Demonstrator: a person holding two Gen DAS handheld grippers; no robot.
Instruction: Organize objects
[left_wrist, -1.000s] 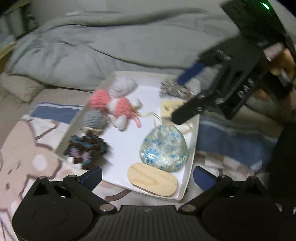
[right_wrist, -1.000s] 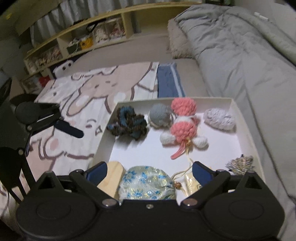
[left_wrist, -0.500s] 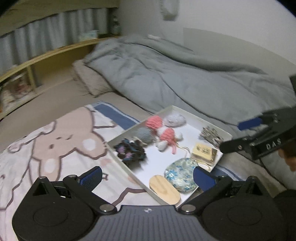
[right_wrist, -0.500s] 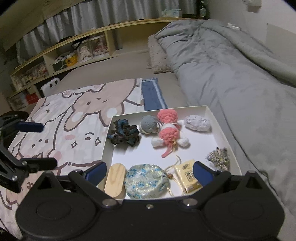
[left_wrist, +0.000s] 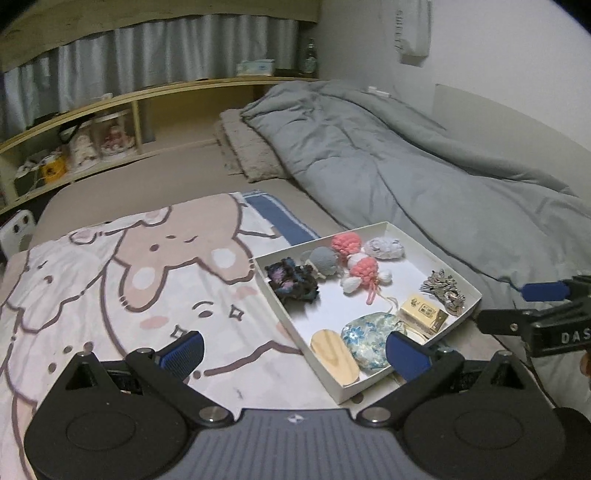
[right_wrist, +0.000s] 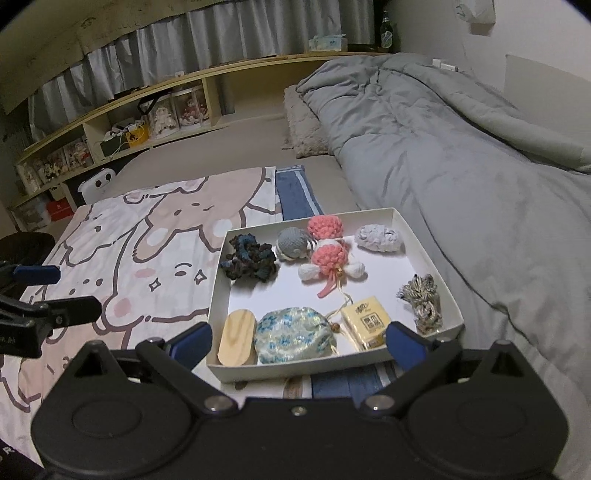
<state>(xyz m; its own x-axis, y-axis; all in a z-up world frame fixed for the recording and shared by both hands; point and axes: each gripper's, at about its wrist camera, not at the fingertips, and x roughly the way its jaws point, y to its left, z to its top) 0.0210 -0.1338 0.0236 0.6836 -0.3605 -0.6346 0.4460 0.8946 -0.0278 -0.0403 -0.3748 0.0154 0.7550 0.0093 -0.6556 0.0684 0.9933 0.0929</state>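
Observation:
A white tray (right_wrist: 436, 258) lies on the bed and holds several small things: a dark blue crochet piece (right_wrist: 249, 257), a grey crochet ball (right_wrist: 293, 243), a pink and white crochet toy (right_wrist: 328, 254), a pale lilac crochet piece (right_wrist: 377, 238), a grey tassel (right_wrist: 423, 297), a yellow box (right_wrist: 365, 322), a floral pouch (right_wrist: 293, 336) and a wooden oval (right_wrist: 237, 338). My right gripper (right_wrist: 299, 341) hangs open over the tray's near edge, holding nothing. My left gripper (left_wrist: 293, 349) is open and empty, left of the tray (left_wrist: 439, 258).
A cartoon bear blanket (right_wrist: 147, 236) covers the bed left of the tray. A rumpled grey duvet (right_wrist: 461, 155) lies to the right, with a pillow (right_wrist: 304, 127) behind. Wooden shelves (right_wrist: 122, 125) with boxed figures run along the back wall.
Both grippers have pulled back and up from the tray, so the whole tray and more of the room now show. The things in the tray have not moved.

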